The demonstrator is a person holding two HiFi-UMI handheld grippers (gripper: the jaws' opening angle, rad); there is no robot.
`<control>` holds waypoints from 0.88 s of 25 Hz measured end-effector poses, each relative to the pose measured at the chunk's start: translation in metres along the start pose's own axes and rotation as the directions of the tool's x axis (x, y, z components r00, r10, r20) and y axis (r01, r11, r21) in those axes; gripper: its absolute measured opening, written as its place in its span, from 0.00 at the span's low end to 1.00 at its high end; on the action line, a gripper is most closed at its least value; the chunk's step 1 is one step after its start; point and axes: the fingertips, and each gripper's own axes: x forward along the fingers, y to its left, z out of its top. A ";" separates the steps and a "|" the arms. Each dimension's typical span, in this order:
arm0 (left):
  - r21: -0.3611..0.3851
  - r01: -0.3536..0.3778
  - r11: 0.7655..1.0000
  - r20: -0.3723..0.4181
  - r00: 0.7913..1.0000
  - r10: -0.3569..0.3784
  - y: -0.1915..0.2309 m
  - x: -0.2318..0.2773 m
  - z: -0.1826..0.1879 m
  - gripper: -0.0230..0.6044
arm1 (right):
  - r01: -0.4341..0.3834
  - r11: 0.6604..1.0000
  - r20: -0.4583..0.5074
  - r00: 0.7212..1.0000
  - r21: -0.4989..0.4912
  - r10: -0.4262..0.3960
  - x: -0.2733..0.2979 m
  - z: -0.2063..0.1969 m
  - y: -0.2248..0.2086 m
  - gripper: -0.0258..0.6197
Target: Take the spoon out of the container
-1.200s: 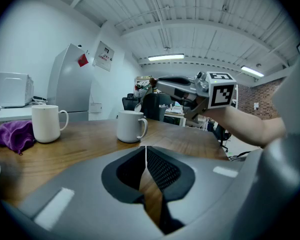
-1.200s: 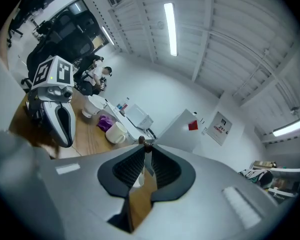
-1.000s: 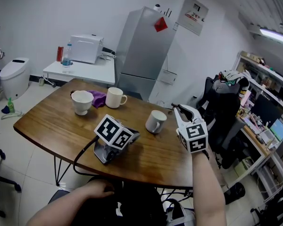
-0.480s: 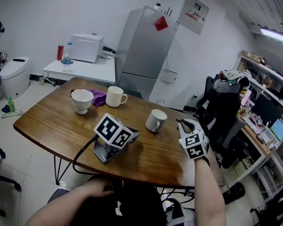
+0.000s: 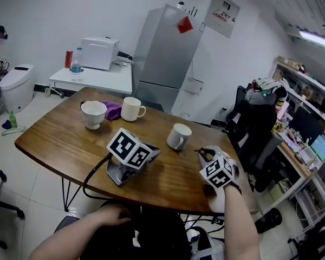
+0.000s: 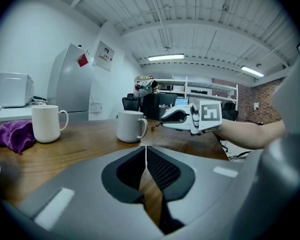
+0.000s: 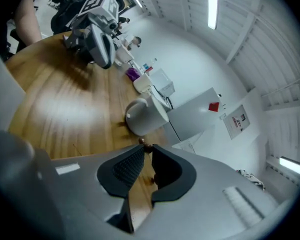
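At centre frame the left gripper (image 5: 151, 157) rests on the tabletop (image 5: 65, 140), jaws clenched on nothing. Lower right, the right gripper (image 5: 203, 153) hangs low, its jaws pinching a thin brown spoon (image 7: 142, 143) at their tips, though they have just been easing apart. The spoon is outside the white mug (image 5: 179, 137) just beyond.

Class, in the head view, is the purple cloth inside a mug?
No, the purple cloth lies on the table between a white cup and a white mug.
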 end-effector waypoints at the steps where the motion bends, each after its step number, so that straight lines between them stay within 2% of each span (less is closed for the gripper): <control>1: 0.000 0.000 1.000 0.000 1.000 0.000 0.000 0.000 0.000 0.06 | -0.026 1.000 -0.006 1.000 -0.015 0.026 0.002 0.000 0.005 0.12; 5: 0.000 0.001 1.000 0.001 1.000 -0.001 0.000 0.001 0.001 0.06 | -0.124 0.992 -0.028 0.992 -0.034 0.123 0.008 -0.002 0.022 0.13; 10: 0.000 0.000 1.000 0.000 1.000 0.000 -0.002 0.001 0.000 0.06 | -0.183 0.983 -0.040 0.982 -0.017 0.182 0.010 -0.005 0.035 0.14; 14: 0.000 0.000 1.000 -0.001 1.000 0.000 -0.002 0.000 0.000 0.06 | -0.243 0.964 -0.003 0.970 0.104 0.244 0.008 -0.003 0.038 0.18; 16: 0.000 0.000 1.000 -0.001 1.000 0.000 -0.001 0.000 0.000 0.06 | -0.243 0.959 0.008 0.970 0.144 0.244 0.007 -0.003 0.035 0.18; 22: -0.001 -0.001 1.000 -0.001 1.000 0.001 0.000 0.000 0.000 0.06 | -0.225 0.963 0.012 0.974 0.146 0.226 0.006 -0.003 0.031 0.18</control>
